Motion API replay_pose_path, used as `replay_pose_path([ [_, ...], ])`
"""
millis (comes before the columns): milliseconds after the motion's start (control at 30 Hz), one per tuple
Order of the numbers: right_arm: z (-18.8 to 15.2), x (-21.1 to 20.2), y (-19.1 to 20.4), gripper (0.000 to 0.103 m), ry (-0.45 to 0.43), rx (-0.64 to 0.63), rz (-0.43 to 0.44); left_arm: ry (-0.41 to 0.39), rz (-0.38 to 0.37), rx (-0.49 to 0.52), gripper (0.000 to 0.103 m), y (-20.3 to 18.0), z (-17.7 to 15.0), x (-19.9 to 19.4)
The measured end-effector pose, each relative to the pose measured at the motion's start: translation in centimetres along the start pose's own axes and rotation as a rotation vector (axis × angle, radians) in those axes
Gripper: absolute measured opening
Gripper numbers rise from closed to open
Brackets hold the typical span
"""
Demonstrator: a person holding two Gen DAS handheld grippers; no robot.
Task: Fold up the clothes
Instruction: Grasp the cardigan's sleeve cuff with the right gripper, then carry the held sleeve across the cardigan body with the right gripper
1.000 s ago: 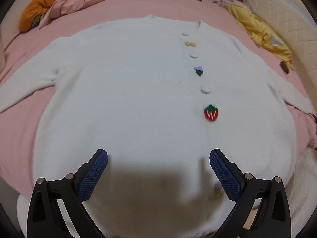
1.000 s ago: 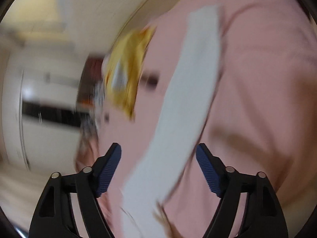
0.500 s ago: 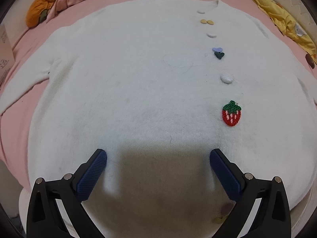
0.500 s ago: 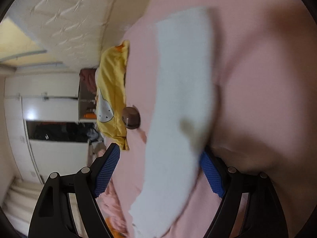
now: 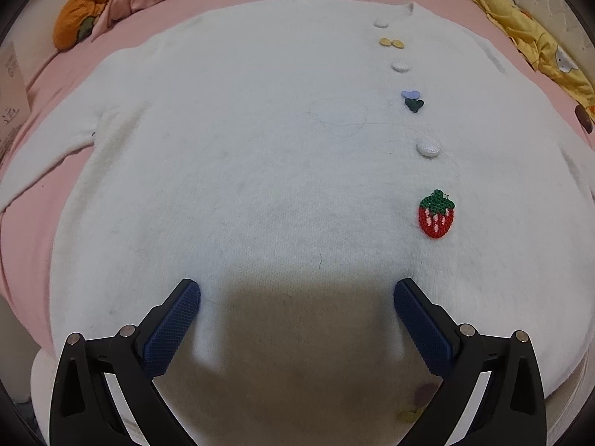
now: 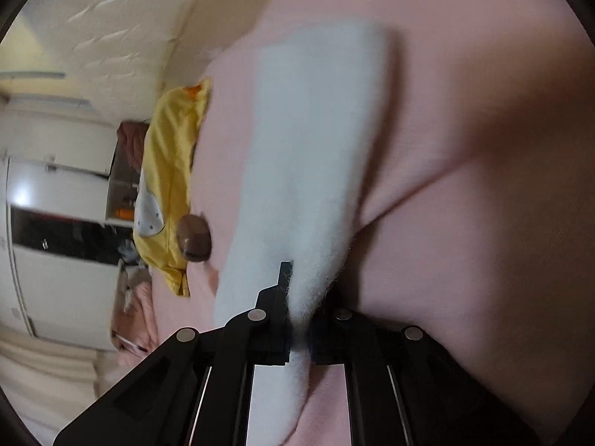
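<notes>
Cardigan (image 5: 260, 156): white fluffy knit, spread flat and front-up on the pink bed (image 5: 22, 245); its collar lies at the far end from the left gripper, its hem nearest that gripper.
Strawberry patch (image 5: 436, 213): chosen landmark, sewn on the button line; the white buttons (image 5: 428, 147) run from it toward the collar.
Left gripper (image 5: 297, 297): fingers (image 5: 174, 327) wide apart and empty, pointing steeply down over the hem, on the near side of the strawberry patch and to its left in the left wrist view.
Right gripper (image 6: 297, 319): fingers pinched tight on the sleeve (image 6: 308, 141), whose fluff bulges out between them.
Sleeve axis: a long white strip running straight away from the right fingers across the bed, well off to the right of the strawberry patch, beside a yellow garment (image 6: 167, 186).
Key relation: the sleeve's long axis lines up with the right fingers' pointing direction, so the right hand is the nearer one; judged next, the sleeve must be carried sideways across the body toward the strawberry patch.
Change from earlier frame, right: a second ago its fingers stood wide over a blurred sleeve; now they are clamped on it.
Change from earlier frame, left: the cardigan fills more of the left wrist view, the strawberry patch sitting larger and closer.
</notes>
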State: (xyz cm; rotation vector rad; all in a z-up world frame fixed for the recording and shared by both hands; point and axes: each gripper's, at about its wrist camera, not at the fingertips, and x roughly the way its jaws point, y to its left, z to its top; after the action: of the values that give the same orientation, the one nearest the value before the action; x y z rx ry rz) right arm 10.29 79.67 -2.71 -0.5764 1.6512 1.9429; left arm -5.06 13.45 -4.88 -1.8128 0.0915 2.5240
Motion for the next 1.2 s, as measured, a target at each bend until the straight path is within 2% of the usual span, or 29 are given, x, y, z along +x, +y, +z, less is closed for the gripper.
replay_pose_path([
  [100,-1.1,-1.2,3.3,0.007,-0.019,-0.099,0.014,-0.019,-0.004,0.002,0.103,0.1,-0.7,-0.1],
  [200,-3.3,-2.3,8.6,0.006,-0.03,-0.267,0.001,-0.033,-0.006,-0.013,0.103,0.2,-0.9,-0.6],
  [400,-10.2,-3.2,17.8,0.007,0.019,-0.495,0.062,-0.139,-0.127,-0.119,0.103,3.6,-1.0,-4.3],
  [467,-13.3,-3.0,20.6,0.007,0.047,-0.553,0.082,-0.144,-0.156,-0.159,0.103,6.6,-0.3,-4.5],
  [533,-16.4,-2.4,23.0,0.007,0.079,-0.598,0.102,-0.157,-0.177,-0.176,0.103,8.0,-1.8,-5.1],
  [600,-19.9,-1.3,25.6,0.007,0.101,-0.652,0.101,-0.2,-0.192,-0.173,0.103,9.2,-2.5,-5.3],
  [733,-29.3,1.4,30.4,0.007,0.157,-0.802,0.108,-0.299,-0.25,-0.19,0.103,12.2,-4.6,-5.8],
  [833,-36.0,3.4,32.5,0.007,0.212,-0.891,0.116,-0.379,-0.312,-0.26,0.103,13.7,-4.1,-6.4],
  [900,-40.9,4.9,33.3,0.007,0.253,-0.94,0.119,-0.451,-0.298,-0.279,0.103,14.0,-4.7,-7.0],
  [967,-45.6,6.7,33.7,0.007,0.302,-0.973,0.115,-0.487,-0.291,-0.313,0.103,15.3,-5.2,-7.5],
  [1067,-51.3,9.6,33.1,0.007,0.394,-0.977,0.096,-0.476,-0.353,-0.411,0.103,17.6,-5.5,-6.9],
  [1200,-57.6,13.4,30.5,0.007,0.478,-1.005,-0.003,-0.432,-0.432,-0.524,0.103,19.7,-5.8,-5.5],
])
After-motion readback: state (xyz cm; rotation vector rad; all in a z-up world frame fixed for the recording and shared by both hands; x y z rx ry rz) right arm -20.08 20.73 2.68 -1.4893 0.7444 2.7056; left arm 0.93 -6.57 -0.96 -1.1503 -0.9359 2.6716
